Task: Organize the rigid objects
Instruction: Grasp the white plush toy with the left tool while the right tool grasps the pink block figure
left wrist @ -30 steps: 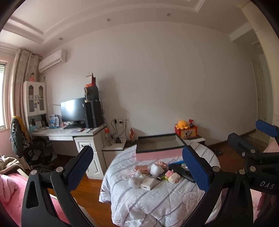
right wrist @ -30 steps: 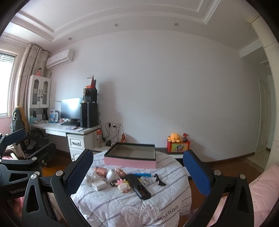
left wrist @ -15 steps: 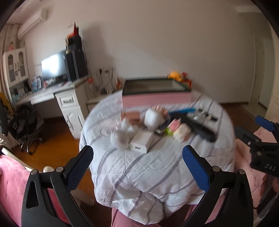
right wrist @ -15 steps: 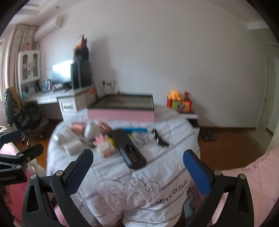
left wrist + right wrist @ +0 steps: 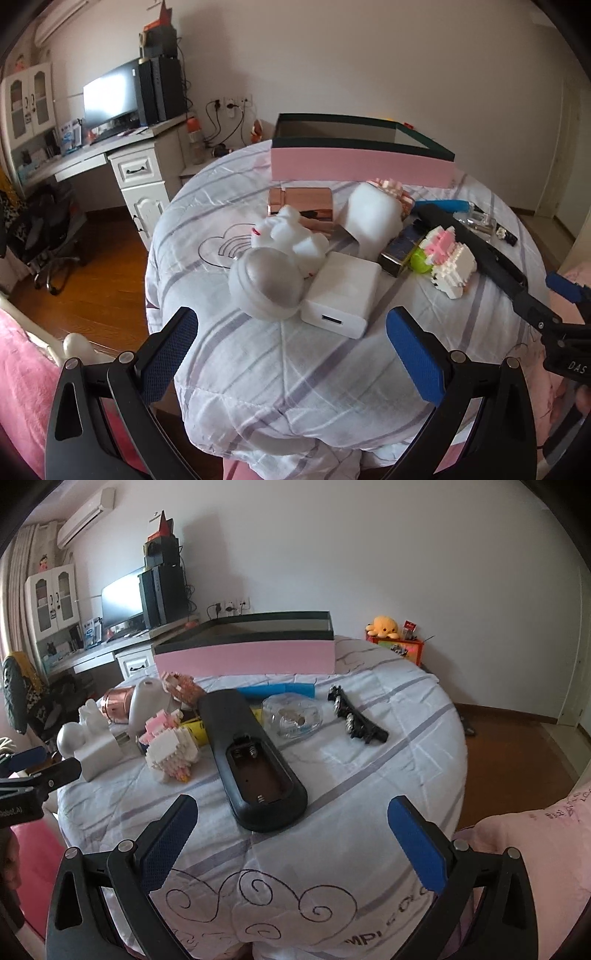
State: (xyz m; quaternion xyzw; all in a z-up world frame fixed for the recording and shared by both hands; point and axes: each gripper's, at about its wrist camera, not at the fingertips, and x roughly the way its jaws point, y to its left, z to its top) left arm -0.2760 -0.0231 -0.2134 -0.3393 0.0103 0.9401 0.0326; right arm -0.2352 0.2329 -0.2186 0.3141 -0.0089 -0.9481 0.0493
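Pink box (image 5: 243, 657) lines the table's far edge; near cloth (image 5: 332, 849) bare.

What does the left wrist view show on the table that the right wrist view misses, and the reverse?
Only the left wrist view shows the USB port on the white charger and the rainbow print on the cloth. Only the right wrist view shows the remote's open battery compartment, the whole black hair clip, the clear plastic piece and the yellow octopus plush. Both show the pink box, the black remote, the pink-and-white brick figure, the grey-domed white figure, and each gripper open and empty: left, right.
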